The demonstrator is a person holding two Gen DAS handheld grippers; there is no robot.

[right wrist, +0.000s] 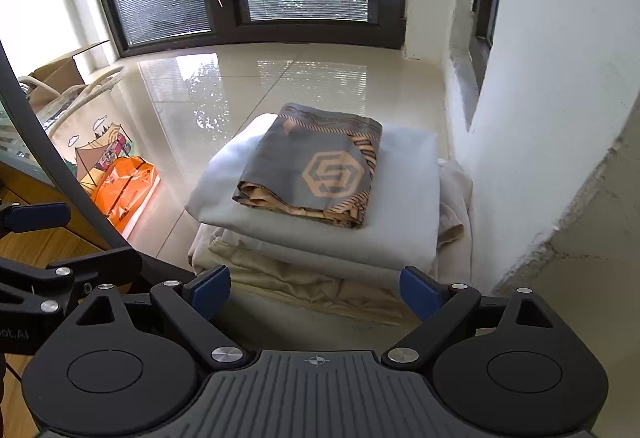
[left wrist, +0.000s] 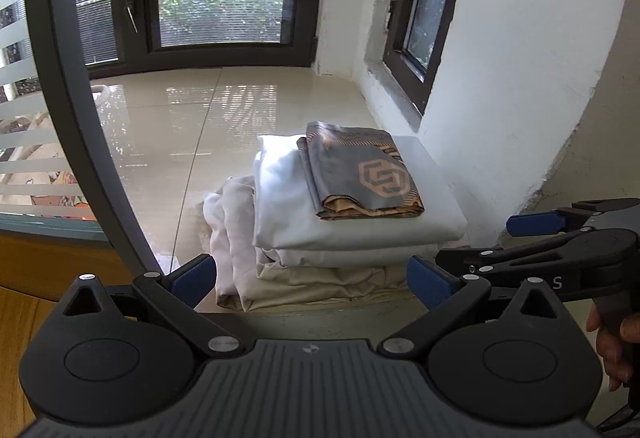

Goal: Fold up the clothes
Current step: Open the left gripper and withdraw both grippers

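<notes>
Two grippers hung above a stack of folded clothes that lay on the glossy tiled floor [right wrist: 248,85], in the corner beside the white wall [right wrist: 560,85]. A grey and orange patterned cloth [right wrist: 316,165] lay folded on top of a white folded sheet [right wrist: 404,213], with beige fabric [right wrist: 304,278] beneath. The left gripper [left wrist: 312,278] had its jaws released, nothing between them. The right gripper [right wrist: 316,292] likewise stood wide apart and empty. An orange bag [right wrist: 124,189] lay near the floor's left edge.
</notes>
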